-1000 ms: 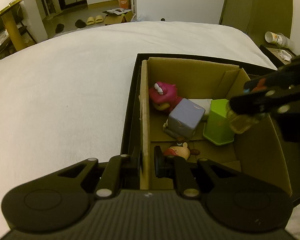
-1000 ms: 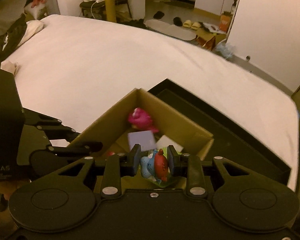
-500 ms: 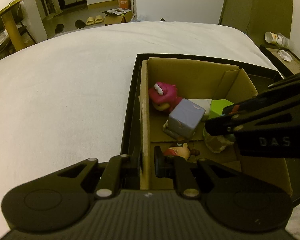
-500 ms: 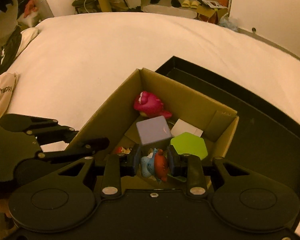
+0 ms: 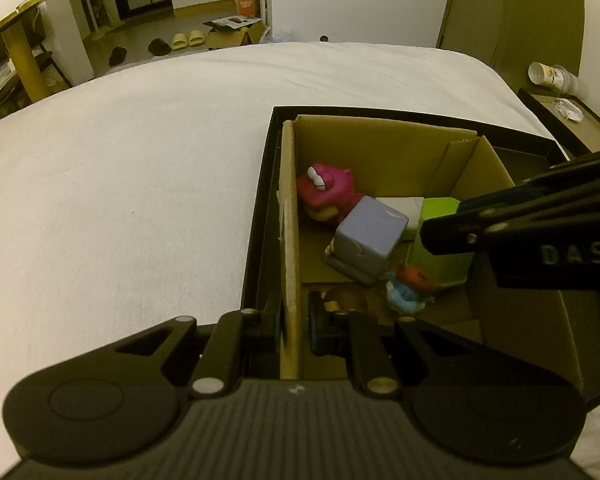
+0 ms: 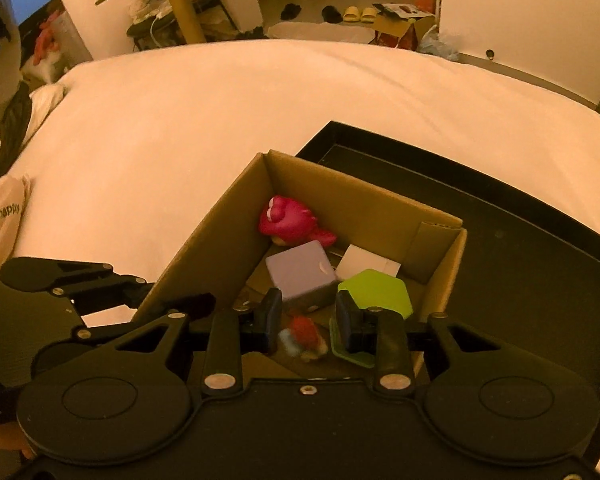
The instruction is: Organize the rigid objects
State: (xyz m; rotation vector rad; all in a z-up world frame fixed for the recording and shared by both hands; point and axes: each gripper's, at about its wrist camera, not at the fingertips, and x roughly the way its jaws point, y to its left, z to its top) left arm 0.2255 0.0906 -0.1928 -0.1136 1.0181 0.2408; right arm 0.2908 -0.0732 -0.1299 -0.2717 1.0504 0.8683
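Right gripper (image 6: 307,320) stands apart above the blue-red figure (image 5: 410,288); left gripper (image 5: 294,316) clamps the cardboard box (image 5: 290,216) wall; we lift straight out.
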